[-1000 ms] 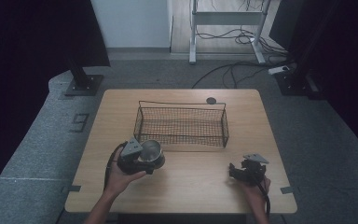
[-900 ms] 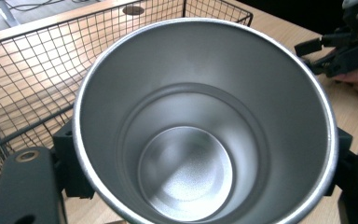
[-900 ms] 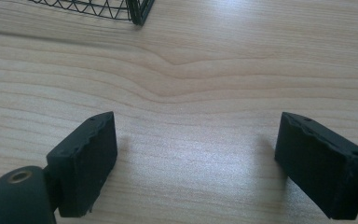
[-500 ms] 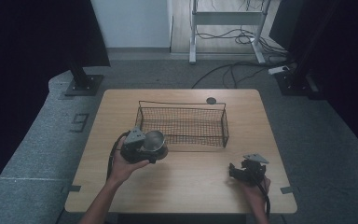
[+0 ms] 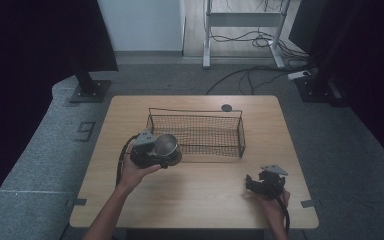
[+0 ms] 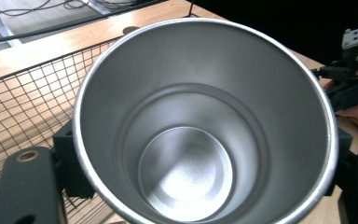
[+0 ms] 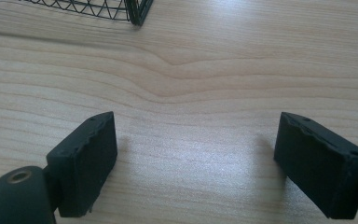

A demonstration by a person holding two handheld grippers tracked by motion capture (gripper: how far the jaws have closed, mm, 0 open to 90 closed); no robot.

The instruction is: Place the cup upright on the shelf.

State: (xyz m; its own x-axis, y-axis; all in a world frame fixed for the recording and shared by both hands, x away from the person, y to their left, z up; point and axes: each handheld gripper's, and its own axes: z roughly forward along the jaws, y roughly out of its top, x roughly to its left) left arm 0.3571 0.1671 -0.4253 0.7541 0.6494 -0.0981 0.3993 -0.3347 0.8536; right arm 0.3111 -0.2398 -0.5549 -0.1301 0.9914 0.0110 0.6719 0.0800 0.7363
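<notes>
1. We see the left gripper (image 5: 156, 150) clamped around a steel cup (image 5: 166, 144), now raised at the near-left corner of the wire basket (image 5: 195, 131); half a second ago it sat slightly nearer the person.
2. In the left gripper view, the cup's (image 6: 205, 121) open mouth faces the camera.
3. The right gripper (image 5: 264, 182) rests unmoved on the wooden table (image 5: 205, 200), its 2 jaws spread wide, holding nothing.

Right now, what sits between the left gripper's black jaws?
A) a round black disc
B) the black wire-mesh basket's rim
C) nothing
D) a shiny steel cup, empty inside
D: the left gripper is shut on the shiny steel cup, whose bare bottom shows.
</notes>
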